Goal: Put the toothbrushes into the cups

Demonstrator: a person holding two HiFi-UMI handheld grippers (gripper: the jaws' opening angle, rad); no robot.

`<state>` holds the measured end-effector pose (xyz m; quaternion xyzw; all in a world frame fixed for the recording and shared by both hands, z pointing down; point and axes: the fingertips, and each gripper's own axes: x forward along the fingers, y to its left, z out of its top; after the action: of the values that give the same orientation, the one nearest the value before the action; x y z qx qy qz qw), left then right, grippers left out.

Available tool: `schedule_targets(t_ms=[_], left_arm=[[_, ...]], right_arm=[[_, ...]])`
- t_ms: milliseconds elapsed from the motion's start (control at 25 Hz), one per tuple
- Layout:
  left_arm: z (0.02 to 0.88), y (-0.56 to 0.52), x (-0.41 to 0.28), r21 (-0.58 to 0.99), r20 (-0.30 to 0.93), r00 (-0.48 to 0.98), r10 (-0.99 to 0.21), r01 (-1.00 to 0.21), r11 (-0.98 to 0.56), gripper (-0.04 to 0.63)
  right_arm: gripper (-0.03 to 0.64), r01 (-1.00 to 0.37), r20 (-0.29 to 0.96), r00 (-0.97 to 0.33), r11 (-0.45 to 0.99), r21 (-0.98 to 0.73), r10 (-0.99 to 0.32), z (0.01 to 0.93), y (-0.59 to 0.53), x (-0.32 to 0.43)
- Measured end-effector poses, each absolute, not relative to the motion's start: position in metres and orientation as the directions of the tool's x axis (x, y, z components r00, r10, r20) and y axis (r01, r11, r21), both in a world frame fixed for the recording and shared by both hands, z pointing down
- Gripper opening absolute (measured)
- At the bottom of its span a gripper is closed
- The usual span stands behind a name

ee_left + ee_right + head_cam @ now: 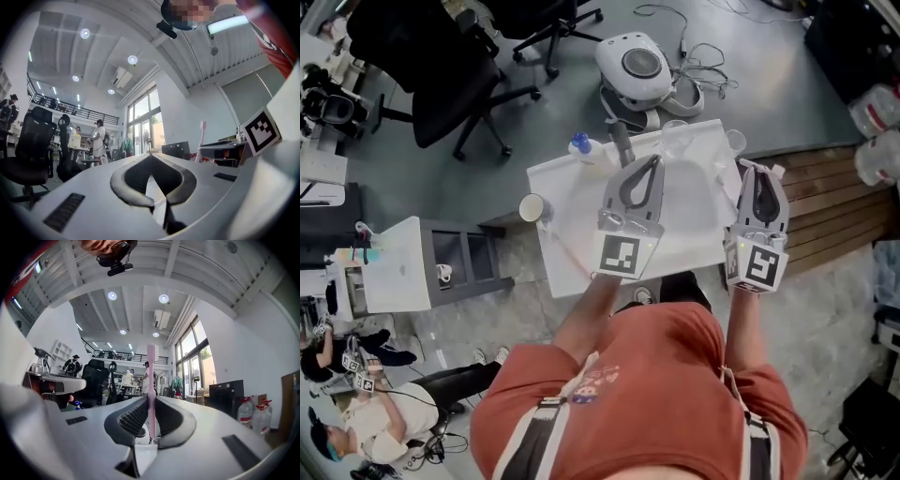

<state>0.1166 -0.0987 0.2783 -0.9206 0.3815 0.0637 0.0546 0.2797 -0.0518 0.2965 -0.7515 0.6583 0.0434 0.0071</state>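
My right gripper (pixel 759 171) hangs over the right edge of the white table (pixel 694 234), shut on a pink toothbrush (pixel 151 371) that stands upright between its pads. The same toothbrush (pixel 202 136) shows in the left gripper view. My left gripper (pixel 654 159) is over the table's middle, its jaw tips together (pixel 150 155) and nothing seen between them. A clear cup (pixel 675 137) stands at the table's far edge, another small cup (pixel 735 141) at the far right corner, and a pale cup (pixel 532 207) at the left edge. A grey stick-like thing (pixel 621 141) lies just beyond the left gripper.
A blue-capped bottle (pixel 579 144) sits at the table's far left corner. Beyond the table are a white round machine (pixel 635 64) with cables and black office chairs (pixel 450 66). A white cabinet (pixel 394 267) stands to the left, wooden boards (pixel 834 206) to the right. People are at lower left.
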Motion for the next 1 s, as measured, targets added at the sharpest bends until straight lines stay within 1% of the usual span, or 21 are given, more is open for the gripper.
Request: schedule_targets(t_ms=[200,440,1000], left_arm=[[0.292,-0.124,0.153,-0.037,-0.131,0.716,-0.685,-0.694,-0.719,0.020],[0.314,-0.148,0.178,-0.027,-0.088,0.717,-0.692,-0.696,-0.718,0.020],[0.357,-0.189,0.219,-0.005,-0.009,0.732,-0.681,-0.681,-0.732,0.020]], right_arm=[[0.057,-0.992,-0.038,0.126,-0.127,0.018,-0.991,0.314,-0.081,0.310],[0.057,-0.993,-0.003,0.115,-0.115,-0.006,-0.993,0.337,-0.108,0.332],[0.057,-0.998,0.148,0.055,-0.061,-0.034,-0.987,0.407,-0.155,0.351]])
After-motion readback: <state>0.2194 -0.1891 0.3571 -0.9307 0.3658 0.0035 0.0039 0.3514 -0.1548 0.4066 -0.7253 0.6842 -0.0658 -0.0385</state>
